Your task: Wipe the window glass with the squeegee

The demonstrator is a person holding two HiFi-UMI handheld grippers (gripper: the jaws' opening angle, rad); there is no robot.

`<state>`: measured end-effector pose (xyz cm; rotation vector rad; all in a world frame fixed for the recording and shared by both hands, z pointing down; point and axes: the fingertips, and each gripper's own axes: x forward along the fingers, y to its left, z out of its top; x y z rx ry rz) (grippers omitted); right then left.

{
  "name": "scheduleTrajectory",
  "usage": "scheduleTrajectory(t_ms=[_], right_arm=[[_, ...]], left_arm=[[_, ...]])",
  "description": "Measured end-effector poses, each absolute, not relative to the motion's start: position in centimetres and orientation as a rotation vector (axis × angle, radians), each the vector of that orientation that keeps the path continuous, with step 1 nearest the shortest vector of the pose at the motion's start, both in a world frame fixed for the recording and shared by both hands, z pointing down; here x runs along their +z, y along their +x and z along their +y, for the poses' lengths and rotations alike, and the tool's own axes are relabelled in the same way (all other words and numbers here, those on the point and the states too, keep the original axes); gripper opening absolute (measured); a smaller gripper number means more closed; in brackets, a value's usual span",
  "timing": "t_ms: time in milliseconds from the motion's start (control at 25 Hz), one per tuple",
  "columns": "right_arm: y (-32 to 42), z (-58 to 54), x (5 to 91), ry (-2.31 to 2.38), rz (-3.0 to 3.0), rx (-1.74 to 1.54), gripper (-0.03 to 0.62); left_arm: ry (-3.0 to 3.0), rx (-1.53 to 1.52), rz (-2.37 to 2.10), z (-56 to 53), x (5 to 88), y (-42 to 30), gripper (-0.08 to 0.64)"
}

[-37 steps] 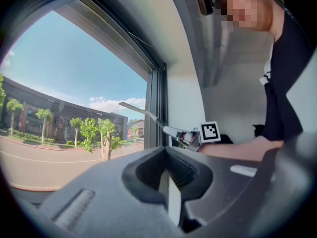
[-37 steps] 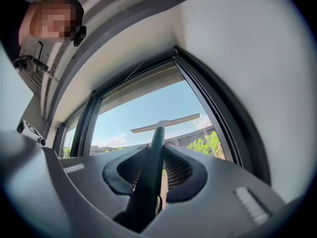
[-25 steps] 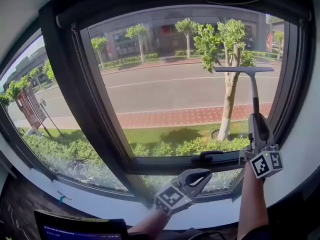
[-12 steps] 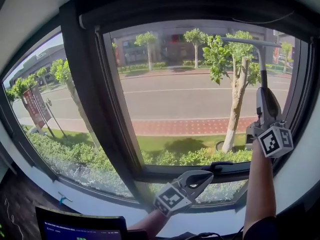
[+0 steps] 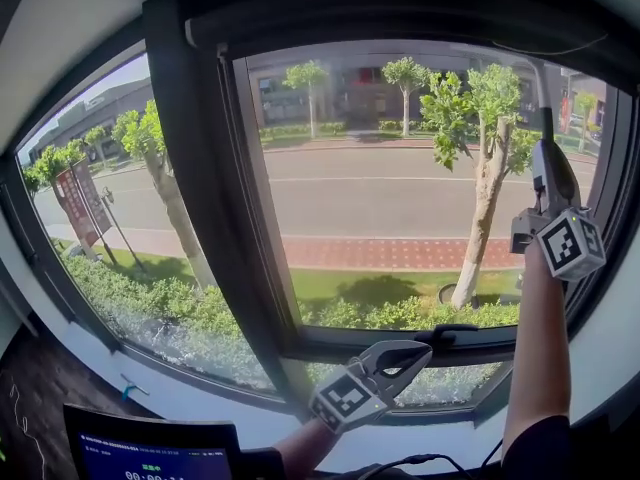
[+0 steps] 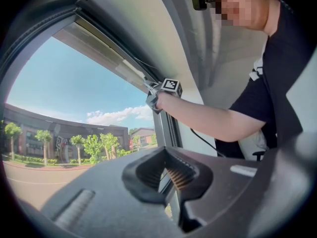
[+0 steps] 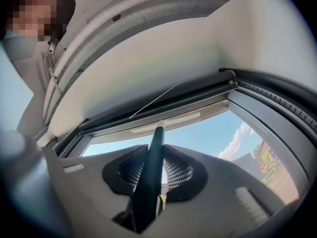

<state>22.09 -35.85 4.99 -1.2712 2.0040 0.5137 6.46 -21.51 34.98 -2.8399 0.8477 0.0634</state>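
Right tool [image 5: 548,173] clamped on squeegee [image 7: 154,152] handle, high at right edge of window glass [image 5: 380,198]. Squeegee long axis near vertical, blade end pointing up at top frame [image 5: 400,18]. Left tool [image 5: 400,353] closed, empty, low by sill [image 5: 200,408].

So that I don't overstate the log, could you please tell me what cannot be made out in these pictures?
Squeegee blade: in the head view it is lost against the dark window frame, so contact with the glass is unclear.
Screen: head view, cut off by the bottom edge; its text is too small.
Red sign outside: head view, print too small to read.
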Motion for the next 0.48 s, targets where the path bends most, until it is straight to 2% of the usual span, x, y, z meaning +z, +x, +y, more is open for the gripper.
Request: scheduleTrajectory(t_ms=[480], right_arm=[[21.9, -37.1, 5.1, -1.312, 1.994, 0.568, 0.098]], left_arm=[[-2.828, 0.070, 0.868, -21.8, 34.8, 6.0, 0.003]])
